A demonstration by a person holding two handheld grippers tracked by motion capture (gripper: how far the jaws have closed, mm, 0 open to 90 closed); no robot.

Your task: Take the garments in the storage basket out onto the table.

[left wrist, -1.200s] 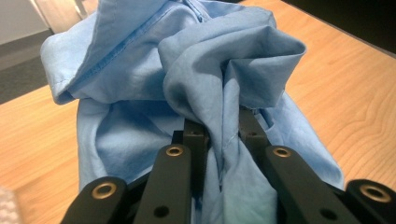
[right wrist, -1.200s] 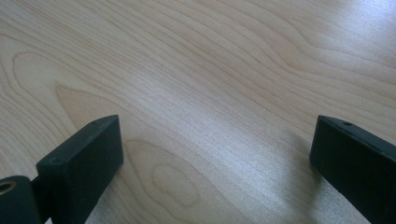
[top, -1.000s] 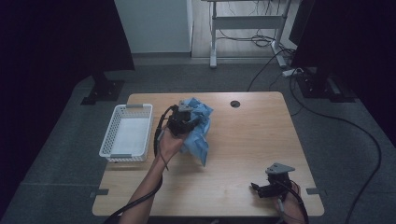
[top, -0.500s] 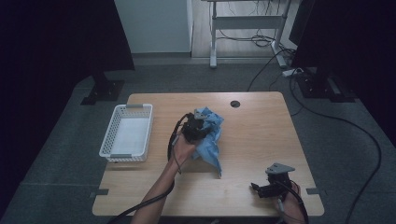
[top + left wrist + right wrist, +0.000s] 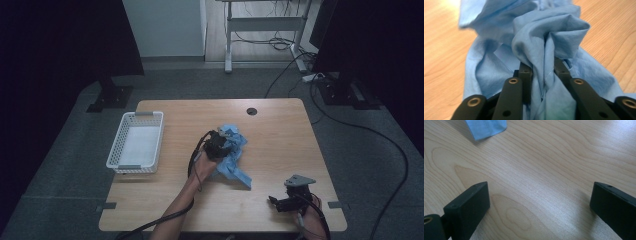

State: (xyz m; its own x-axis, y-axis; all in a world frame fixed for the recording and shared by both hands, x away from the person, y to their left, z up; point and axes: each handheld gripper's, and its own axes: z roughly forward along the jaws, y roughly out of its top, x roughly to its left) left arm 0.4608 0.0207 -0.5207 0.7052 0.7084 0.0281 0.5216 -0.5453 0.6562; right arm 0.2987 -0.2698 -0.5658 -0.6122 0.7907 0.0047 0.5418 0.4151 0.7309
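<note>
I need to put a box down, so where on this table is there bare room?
Bare wood runs along the far edge of the table around the round cable hole, down the right side, and at the near left below the white basket. The middle is crowded by the blue cloth in the left gripper; the right gripper takes the near right corner.
</note>
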